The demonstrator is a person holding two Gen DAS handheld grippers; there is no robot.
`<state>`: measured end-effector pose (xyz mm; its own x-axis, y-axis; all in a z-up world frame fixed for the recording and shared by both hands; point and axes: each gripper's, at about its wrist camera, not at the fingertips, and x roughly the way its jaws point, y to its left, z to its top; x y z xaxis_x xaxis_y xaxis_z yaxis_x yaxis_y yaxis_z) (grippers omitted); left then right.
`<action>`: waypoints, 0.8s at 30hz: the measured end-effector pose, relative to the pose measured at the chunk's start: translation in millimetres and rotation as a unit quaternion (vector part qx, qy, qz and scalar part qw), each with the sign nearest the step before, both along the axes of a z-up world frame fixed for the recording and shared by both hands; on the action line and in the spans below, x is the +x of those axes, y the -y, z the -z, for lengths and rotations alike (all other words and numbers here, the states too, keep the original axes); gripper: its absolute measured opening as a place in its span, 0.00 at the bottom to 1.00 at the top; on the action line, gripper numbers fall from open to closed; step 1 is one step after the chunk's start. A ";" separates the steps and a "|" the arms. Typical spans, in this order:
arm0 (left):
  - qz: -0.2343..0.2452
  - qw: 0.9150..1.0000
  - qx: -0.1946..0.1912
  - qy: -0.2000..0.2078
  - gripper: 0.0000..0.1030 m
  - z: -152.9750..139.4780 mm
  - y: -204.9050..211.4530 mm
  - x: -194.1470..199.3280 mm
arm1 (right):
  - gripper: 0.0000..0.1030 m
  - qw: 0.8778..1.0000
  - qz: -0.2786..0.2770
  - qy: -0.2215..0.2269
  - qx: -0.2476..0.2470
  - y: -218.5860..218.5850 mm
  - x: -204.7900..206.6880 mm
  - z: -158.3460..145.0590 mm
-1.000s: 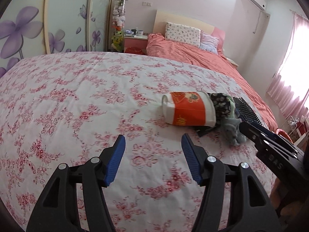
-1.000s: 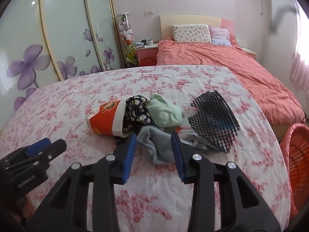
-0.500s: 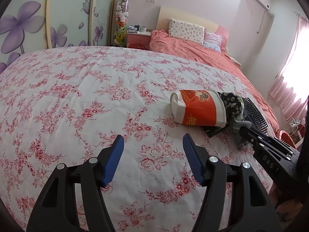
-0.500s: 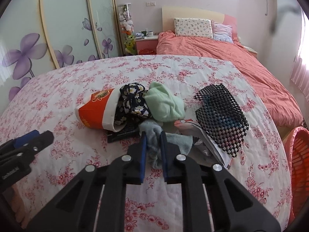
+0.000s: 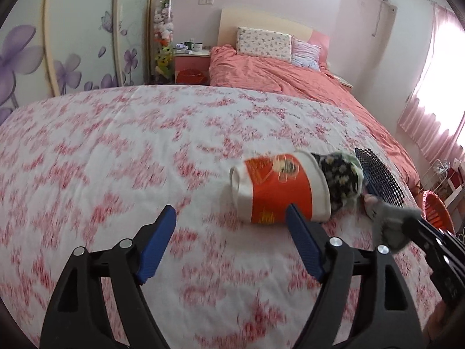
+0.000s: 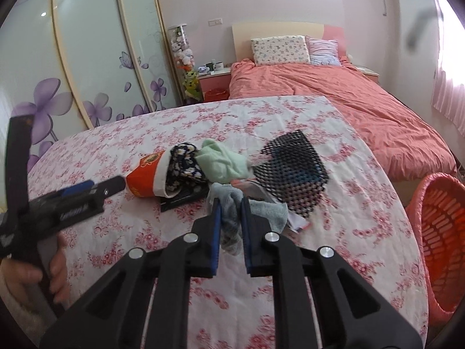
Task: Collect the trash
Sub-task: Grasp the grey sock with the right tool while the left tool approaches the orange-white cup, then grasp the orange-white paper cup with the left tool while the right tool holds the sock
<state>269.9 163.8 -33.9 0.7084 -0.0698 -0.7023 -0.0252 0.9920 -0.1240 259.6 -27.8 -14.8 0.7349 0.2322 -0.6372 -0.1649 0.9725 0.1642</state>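
The orange cup (image 5: 279,189) lies on its side on the floral bedspread (image 5: 116,151), long axis crosswise, just ahead-right of the left gripper (image 5: 231,241) — jaws opening, empty — while the right gripper (image 6: 229,232), beyond the cup's mouth, pinches a grey rag (image 6: 229,221).

Left gripper (image 5: 231,234): matte black plastic two-finger frame with triangular cut-outs, silver round screw heads at the pivots, ribbed blue pads on the inner faces. Right gripper (image 6: 229,229): same black frame, silver screws, blue pads. White lettering along the left gripper's side, blurred. Pale fuzzy sleeve (image 6: 13,305) at the wrist.
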 end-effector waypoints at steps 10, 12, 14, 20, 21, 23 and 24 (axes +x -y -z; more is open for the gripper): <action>0.018 1.000 -0.019 0.002 0.90 -4.4 26.2 3.4 | 0.13 1.000 0.012 -0.004 0.007 12.5 -2.9 3.7; 0.020 1.000 -0.006 0.001 0.90 -3.7 35.5 4.7 | 0.13 1.000 0.014 -0.006 0.007 14.7 -3.2 4.7; 0.023 1.000 0.007 -0.006 0.90 0.0 43.0 8.6 | 0.13 1.000 0.017 -0.008 0.008 17.7 -3.5 6.0; 0.020 0.999 0.011 -0.028 0.90 10.8 48.5 16.5 | 0.13 1.000 0.021 -0.009 0.010 22.4 -6.2 7.4; 0.019 0.999 0.013 -0.028 0.90 11.3 49.6 16.3 | 0.13 1.000 0.022 -0.009 0.010 23.0 -6.7 7.3; 0.019 0.999 0.016 -0.026 0.90 12.3 50.7 16.5 | 0.13 1.000 0.023 -0.008 0.011 24.5 -7.2 7.3; 0.022 0.999 0.017 -0.024 0.88 12.3 51.5 16.4 | 0.13 1.000 0.024 -0.008 0.012 25.2 -7.4 7.4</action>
<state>286.2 112.3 -46.3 0.6704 -0.0749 -0.7382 0.0125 0.9959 -0.0897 252.2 -53.0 -22.3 0.7354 0.2118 -0.6437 -0.1151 0.9751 0.1894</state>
